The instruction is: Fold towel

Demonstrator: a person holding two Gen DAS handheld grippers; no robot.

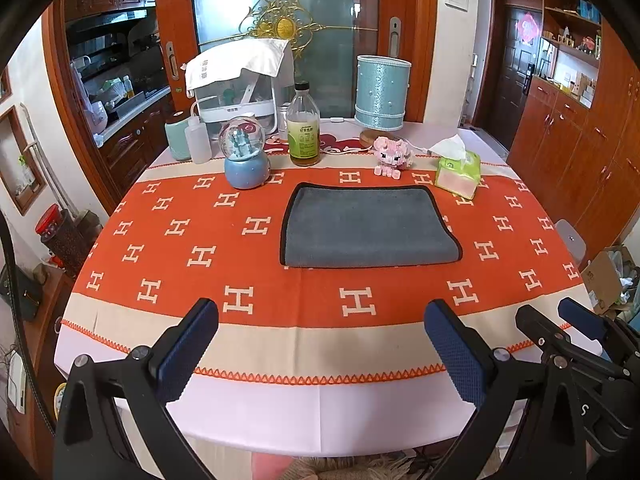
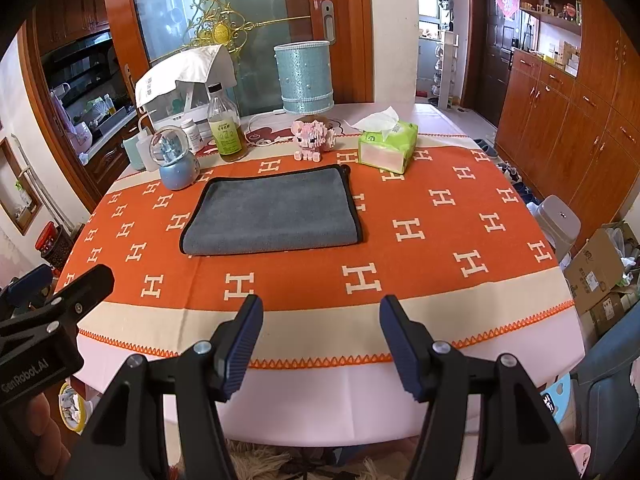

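Orange cloth patterned with white H shapes covers the tabletop (image 1: 120, 320), and at the bottom of each frame we hold our claws above its near edge. Our left claw (image 1: 320, 344) is spread wide and empty; our right claw (image 2: 320, 340) is likewise spread, pinching nothing. Mid-frame, well apart from both, the grey towel (image 1: 368, 228) lies flat, apparently doubled already, its rounded fold nearest us. Just beyond it, in the upper half, stand a snow globe (image 1: 245, 156), a glass bottle (image 1: 304, 128), a pink brick pig (image 1: 390, 156) and a tissue pack (image 1: 459, 172). We judge the risk to be reaching long: a claw overshooting the far edge could topple the globe or bottle, or pinch the tablecloth with the towel and drag everything.
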